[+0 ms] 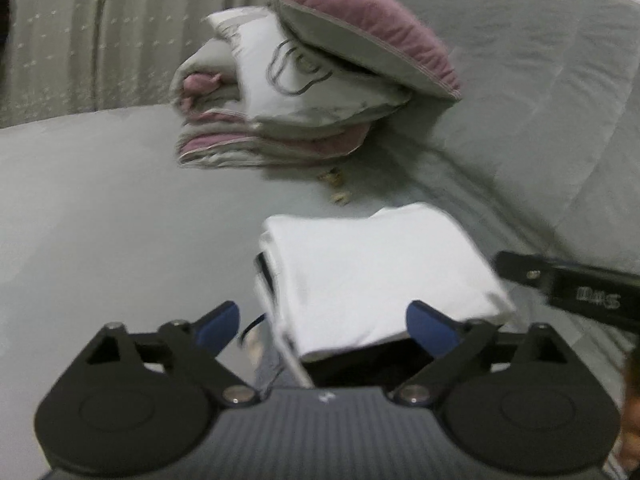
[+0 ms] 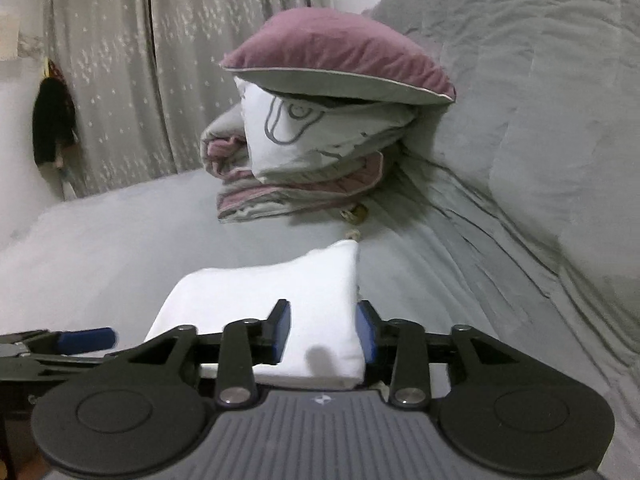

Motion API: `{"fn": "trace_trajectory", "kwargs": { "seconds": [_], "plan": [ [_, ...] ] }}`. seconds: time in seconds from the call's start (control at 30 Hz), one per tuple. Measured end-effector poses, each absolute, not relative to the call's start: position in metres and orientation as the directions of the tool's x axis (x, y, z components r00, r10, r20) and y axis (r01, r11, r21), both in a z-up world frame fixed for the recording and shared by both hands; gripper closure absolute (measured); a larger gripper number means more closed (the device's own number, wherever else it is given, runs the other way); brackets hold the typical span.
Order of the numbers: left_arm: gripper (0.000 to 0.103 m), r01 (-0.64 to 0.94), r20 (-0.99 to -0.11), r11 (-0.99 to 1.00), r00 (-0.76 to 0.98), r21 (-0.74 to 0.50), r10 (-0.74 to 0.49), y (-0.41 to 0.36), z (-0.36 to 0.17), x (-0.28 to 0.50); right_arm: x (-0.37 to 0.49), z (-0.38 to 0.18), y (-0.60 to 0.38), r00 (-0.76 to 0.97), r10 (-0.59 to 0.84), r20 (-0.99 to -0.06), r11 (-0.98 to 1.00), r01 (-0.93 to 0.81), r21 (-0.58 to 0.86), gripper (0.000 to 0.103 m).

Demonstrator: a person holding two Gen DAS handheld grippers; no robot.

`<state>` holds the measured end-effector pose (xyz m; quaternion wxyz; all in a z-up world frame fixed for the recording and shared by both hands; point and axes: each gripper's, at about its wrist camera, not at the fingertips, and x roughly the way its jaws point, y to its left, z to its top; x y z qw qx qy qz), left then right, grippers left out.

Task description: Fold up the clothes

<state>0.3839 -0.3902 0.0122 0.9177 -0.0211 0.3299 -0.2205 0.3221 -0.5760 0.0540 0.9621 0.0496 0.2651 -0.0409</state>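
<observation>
The jaws of the left gripper [image 1: 322,326] stand spread as wide as they go, blue pads well clear of the folded white garment [image 1: 372,276], whose near edge lies between them without being touched; to me that reads as a let-go, the fold being left to rest. The garment sits on the grey bedsheet [image 1: 100,220], with the black finger of the right gripper [image 1: 560,284] at its far side. Behind it a stack of folded bedding [image 1: 288,120] with a mauve cushion [image 1: 360,28] on top keeps out of the way.

From the right wrist, the right gripper [image 2: 322,334] has its jaws partly apart around the garment's near right corner [image 2: 280,308]. One pad lies close against the cloth edge, but I cannot tell if it presses; I would guess it is steadying the fold. A blue pad of the left gripper [image 2: 86,338] pokes in at the left, apart from the cloth.
</observation>
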Motion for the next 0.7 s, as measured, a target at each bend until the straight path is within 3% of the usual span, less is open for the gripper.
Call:
{"fn": "trace_trajectory", "kwargs": {
  "seconds": [0.03,0.1,0.2,0.47,0.7],
  "plan": [
    [0.0,0.373,-0.623,0.912,0.676,-0.17,-0.393,-0.39,0.013,0.384,0.32,0.057,-0.574,0.846,-0.066,-0.529,0.992,0.112,0.056,0.052],
    [0.0,0.349,-0.678,0.925,0.645,-0.148,-0.351,-0.392,0.015,0.385,0.316,0.063,-0.569,0.817,-0.103,-0.567,0.99,0.138,0.019,0.033],
    [0.0,0.335,-0.739,0.935,0.599,-0.118,-0.308,-0.394,0.016,0.385,0.313,0.067,-0.566,0.757,-0.144,-0.637,0.982,0.186,0.0,0.02],
    [0.0,0.287,-0.836,0.958,0.518,-0.029,-0.181,-0.398,0.027,0.369,0.303,0.073,-0.571,0.624,-0.15,-0.767,0.961,0.273,0.034,0.0],
    [0.0,0.26,-0.849,0.964,0.52,0.05,-0.096,-0.394,0.043,0.355,0.288,0.082,-0.564,0.561,-0.146,-0.815,0.969,0.248,-0.003,0.0]
  ]
}}
